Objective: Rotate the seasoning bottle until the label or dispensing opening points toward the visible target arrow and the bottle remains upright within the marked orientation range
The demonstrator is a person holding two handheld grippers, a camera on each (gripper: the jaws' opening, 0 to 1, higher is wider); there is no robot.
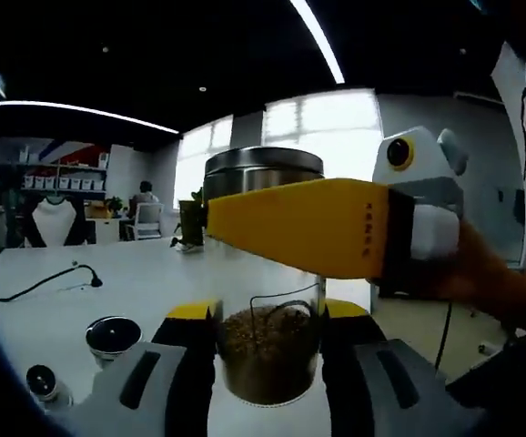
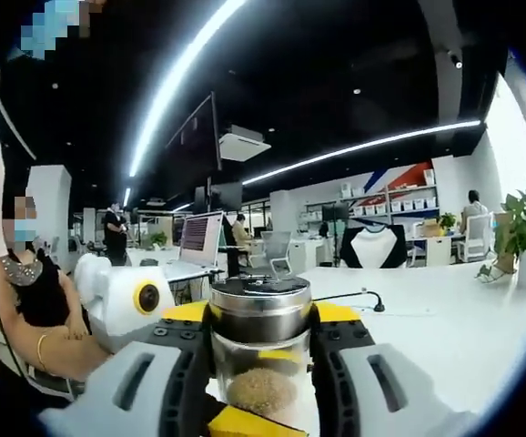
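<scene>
- Bottle (image 1: 268,350) stands upright above the white bench (image 1: 81,309), glass body holding brown seasoning, steel cap on top.
- Left claw (image 1: 268,314) grips its lower body.
- Right claw (image 2: 261,314) clamps just under the cap.

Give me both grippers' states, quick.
Left gripper: shut on the seasoning bottle, low on its glass body.
Right gripper: shut on the same bottle, near its metal lid.
</scene>
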